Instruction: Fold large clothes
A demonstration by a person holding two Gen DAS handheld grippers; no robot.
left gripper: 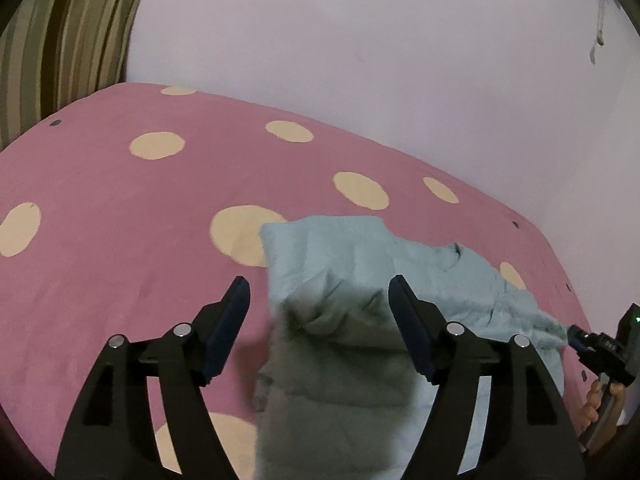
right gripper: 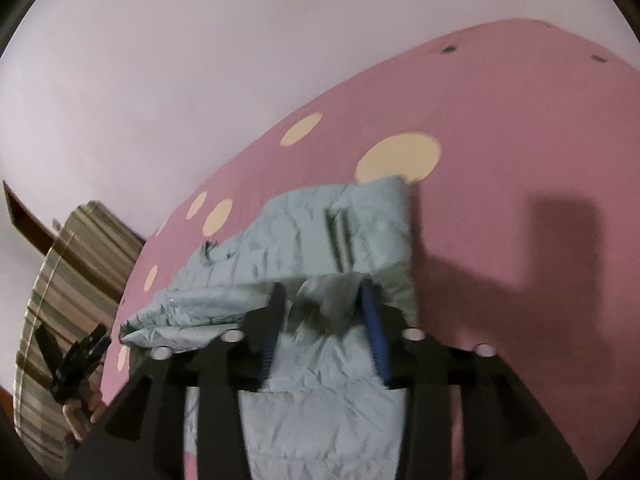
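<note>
A pink bedspread (left gripper: 120, 216) dotted with cream circles fills the frame from nine to three o'clock, a striped cushion (left gripper: 68, 40) at eleven, pale wall (left gripper: 360, 32) at twelve.

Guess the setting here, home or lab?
Likely a home bedroom: a bed under a pink sheet with cream dots, a striped pillow against a plain wall, and a pale blue garment lying on it.

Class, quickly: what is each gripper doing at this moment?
Left gripper: jaws open, the light blue garment lying between them, not pinched.
Right gripper: jaws partly open, garment cloth between them; a grip cannot be told.
</note>
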